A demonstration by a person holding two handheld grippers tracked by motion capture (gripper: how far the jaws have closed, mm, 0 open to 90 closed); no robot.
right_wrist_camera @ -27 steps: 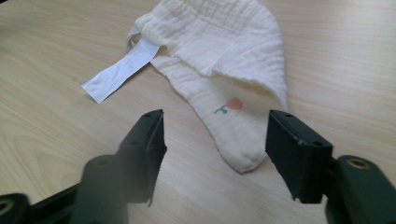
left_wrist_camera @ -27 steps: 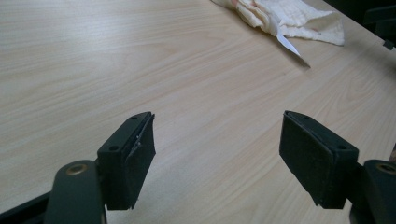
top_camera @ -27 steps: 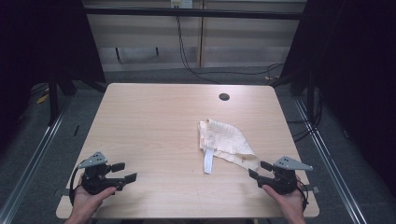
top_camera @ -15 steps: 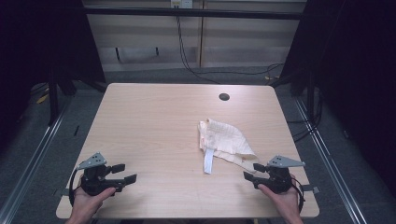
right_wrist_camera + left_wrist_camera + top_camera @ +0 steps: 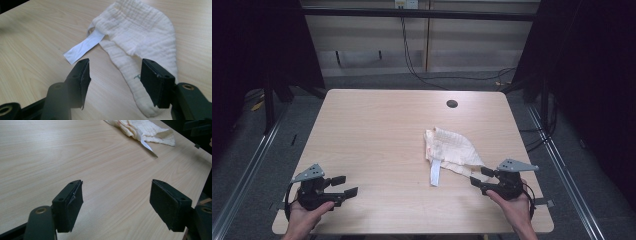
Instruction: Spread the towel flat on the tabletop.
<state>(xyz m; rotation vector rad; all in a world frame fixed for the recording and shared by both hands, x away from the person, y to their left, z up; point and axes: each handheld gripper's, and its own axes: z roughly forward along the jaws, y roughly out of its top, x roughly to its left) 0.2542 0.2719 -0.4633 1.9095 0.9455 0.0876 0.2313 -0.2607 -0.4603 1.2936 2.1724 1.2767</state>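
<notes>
My right claw (image 5: 480,177) hangs released over the cloth's (image 5: 452,147) tip near the table's (image 5: 377,135) right edge; my left claw (image 5: 343,185) is released too

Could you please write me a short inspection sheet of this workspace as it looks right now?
Surface: light wooden table, bare apart from one cloth; a round dark hole near its far edge.
Job's things: crumpled white cloth with a white label strip, lying right of centre.
Clutter: nothing seen.
Grippers: left gripper open, near the front left corner, nothing between its jaws. Right gripper open, at the cloth's near edge, with a narrow end of the cloth lying between its jaws, not pinched.
Cables: black cables hang behind the table and run across the floor.
Surroundings: dark frame posts at both sides, pale wall panels behind.
</notes>
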